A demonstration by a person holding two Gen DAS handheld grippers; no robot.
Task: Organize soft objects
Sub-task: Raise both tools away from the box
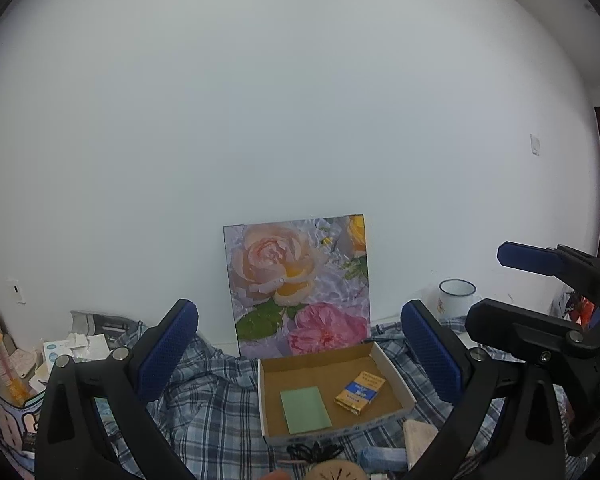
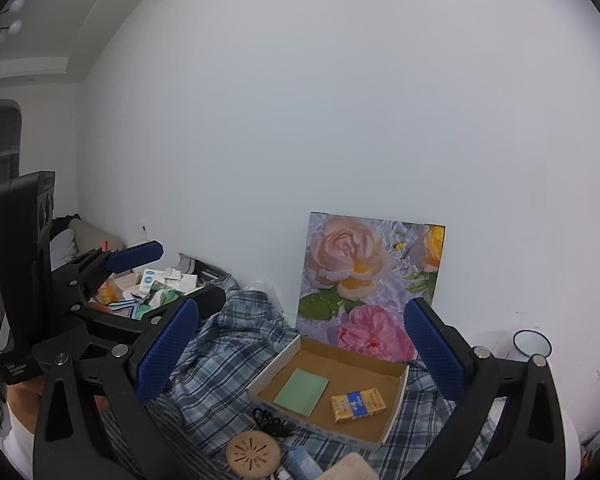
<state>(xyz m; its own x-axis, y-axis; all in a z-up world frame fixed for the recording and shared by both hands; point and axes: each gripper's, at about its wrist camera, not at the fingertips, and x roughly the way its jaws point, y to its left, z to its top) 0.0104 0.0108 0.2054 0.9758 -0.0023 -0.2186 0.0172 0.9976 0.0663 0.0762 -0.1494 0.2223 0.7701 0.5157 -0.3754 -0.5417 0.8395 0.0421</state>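
I read both tools as idle. The left gripper (image 1: 300,344) has its jaws spread wide, with nothing between the blue pads and nothing touching them. The right gripper (image 2: 301,346) stands the same: jaws fully apart, empty, held above the work surface.

Between and beyond the jaws lies the open cardboard box (image 2: 395,396), resting on a blue plaid cloth (image 2: 220,360) that covers the surface. Inside the box, a flat green sheet (image 2: 301,391) lies on the left part of the floor. A yellow-and-blue pack (image 2: 357,405) lies on the right part, apart from the sheet.

On the near side of the box, loose items wait on the cloth: a black cord tangle (image 2: 272,424) touching the box's near-left wall, a round tan slotted disc (image 2: 253,455), a blue fabric roll (image 2: 303,462) just right of it, and a beige pad (image 2: 349,468), possibly a sponge; it is cut off at the frame edge.

Judgement: the task is partly done at most. Two items sit in the box; the soft items in front remain outside it.

Far behind the box, a floral canvas (image 2: 373,284) leans on the wall. A white enamel mug (image 1: 455,296) stands far right.
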